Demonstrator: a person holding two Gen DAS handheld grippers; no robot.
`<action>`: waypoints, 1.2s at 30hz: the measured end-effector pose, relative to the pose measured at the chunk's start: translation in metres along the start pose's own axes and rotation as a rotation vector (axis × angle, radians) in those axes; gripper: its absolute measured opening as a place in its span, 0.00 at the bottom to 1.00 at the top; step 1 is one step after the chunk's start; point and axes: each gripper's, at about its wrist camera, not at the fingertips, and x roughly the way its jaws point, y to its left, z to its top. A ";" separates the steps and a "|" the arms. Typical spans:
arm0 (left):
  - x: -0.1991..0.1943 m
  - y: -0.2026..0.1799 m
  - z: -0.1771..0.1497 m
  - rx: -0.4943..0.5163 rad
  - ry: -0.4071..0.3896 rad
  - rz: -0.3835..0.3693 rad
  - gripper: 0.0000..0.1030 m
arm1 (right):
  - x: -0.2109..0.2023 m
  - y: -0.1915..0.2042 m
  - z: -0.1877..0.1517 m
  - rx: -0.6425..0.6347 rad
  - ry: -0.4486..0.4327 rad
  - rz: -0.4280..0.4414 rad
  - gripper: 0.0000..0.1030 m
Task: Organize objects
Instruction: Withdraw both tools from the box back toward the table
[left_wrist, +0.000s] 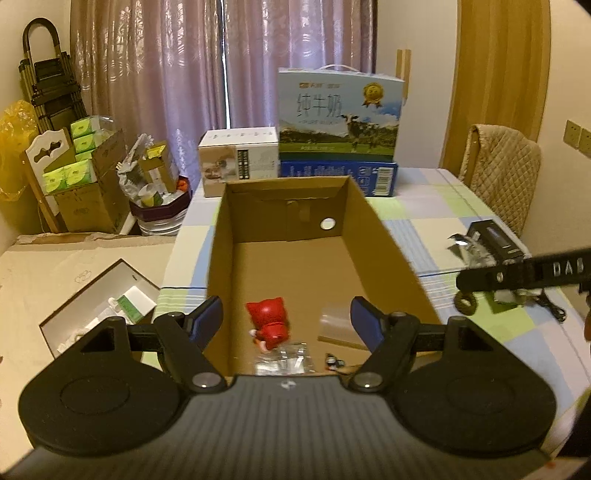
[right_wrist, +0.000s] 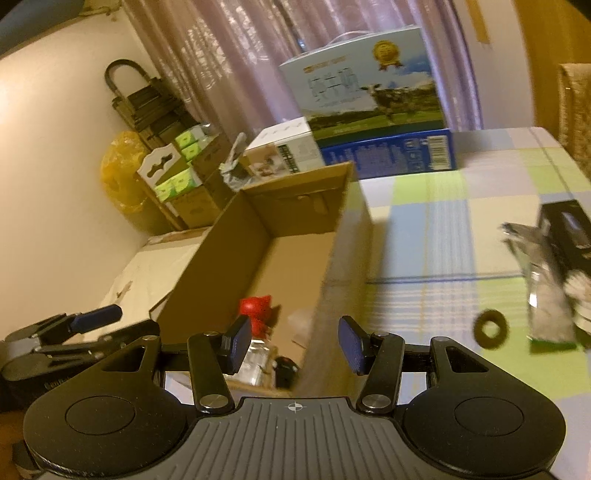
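The left gripper (left_wrist: 287, 320) hangs over the near end of the open cardboard box (left_wrist: 373, 225), its fingers released and empty. Below them, on the box floor, lie a red figurine (left_wrist: 266, 322), a clear plastic packet (left_wrist: 282, 360) and a small dark item (left_wrist: 334, 362). So the box appears to be the collecting place, and the step in hand is likely fetching the next loose thing.

The right gripper (right_wrist: 291, 344) straddles the box's right wall, fingers also spread with nothing between them. Further right on the bench (right_wrist: 443, 206) wait a dark ring (right_wrist: 490, 329), a silvery pouch (right_wrist: 543, 295) and a black box (right_wrist: 569, 229).

To do it well, I would swing the right gripper clear of the wall, come down squarely over the ring or pouch, and close only once the fingers bracket it; the flat ring may want a low, angled approach.

The left view shows the box's far wall with its round hole and the right gripper's arm crossing above the ring. The right view alone shows the left gripper from the side, and the pouch more plainly, though motion blur softens it.
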 end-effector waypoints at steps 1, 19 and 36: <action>-0.002 -0.004 0.000 -0.001 -0.002 -0.006 0.70 | -0.006 -0.003 -0.003 0.002 -0.004 -0.005 0.48; -0.028 -0.100 -0.005 0.019 -0.028 -0.136 0.74 | -0.129 -0.093 -0.052 0.122 -0.108 -0.209 0.48; -0.015 -0.192 -0.012 0.089 0.012 -0.257 0.91 | -0.221 -0.162 -0.053 0.149 -0.196 -0.394 0.48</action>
